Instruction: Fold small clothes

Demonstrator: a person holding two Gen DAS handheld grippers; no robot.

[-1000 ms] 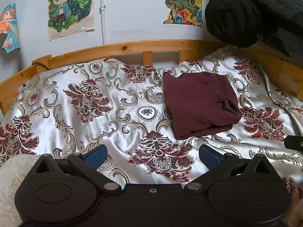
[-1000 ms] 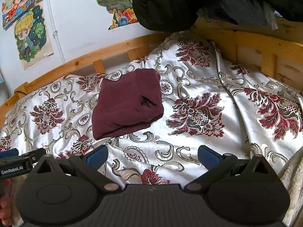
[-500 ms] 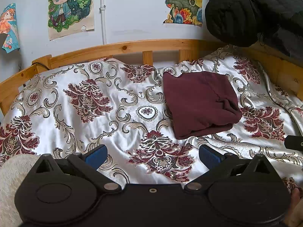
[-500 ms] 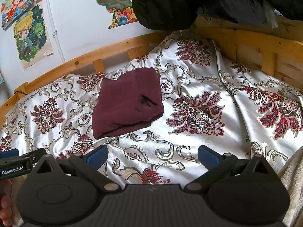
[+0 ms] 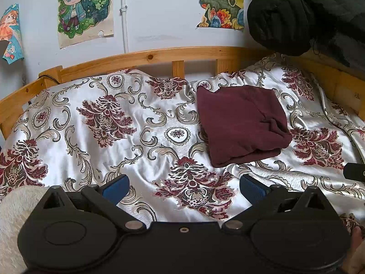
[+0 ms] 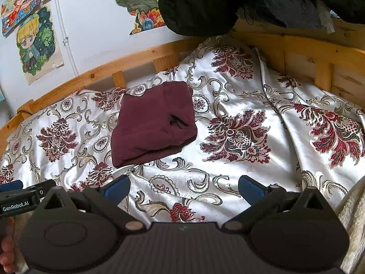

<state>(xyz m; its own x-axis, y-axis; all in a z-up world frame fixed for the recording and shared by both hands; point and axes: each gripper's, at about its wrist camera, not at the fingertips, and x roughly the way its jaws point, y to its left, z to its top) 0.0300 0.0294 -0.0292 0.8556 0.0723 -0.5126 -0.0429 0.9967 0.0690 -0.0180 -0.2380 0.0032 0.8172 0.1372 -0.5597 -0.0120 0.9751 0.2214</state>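
Upper right of centre in the left wrist view, a maroon garment (image 5: 241, 123) lies on the bed (image 5: 91, 137), folded into a thick squarish bundle w/ layered edges showing along its near side. It sits ahead & to the right of the left hand-held gripper (image 5: 182, 186); in the right wrist view the same piece (image 6: 152, 123) is ahead & to the left of the right hand-held gripper (image 6: 183, 187). So it lies between the two, well apart from both; neither looks clearly nearer. Long axis runs roughly away from the cameras, toward the wooden headboard rail (image 5: 159, 56), tilted a bit.

Both hand-held grippers hang low over the floral cover, level, pointing fwd, jaws spread wide, nothing between them. Left one's tip shows at lower left edge of the right wrist view.

Judgement: fold looks about done; any next reach would go inward & fwd.
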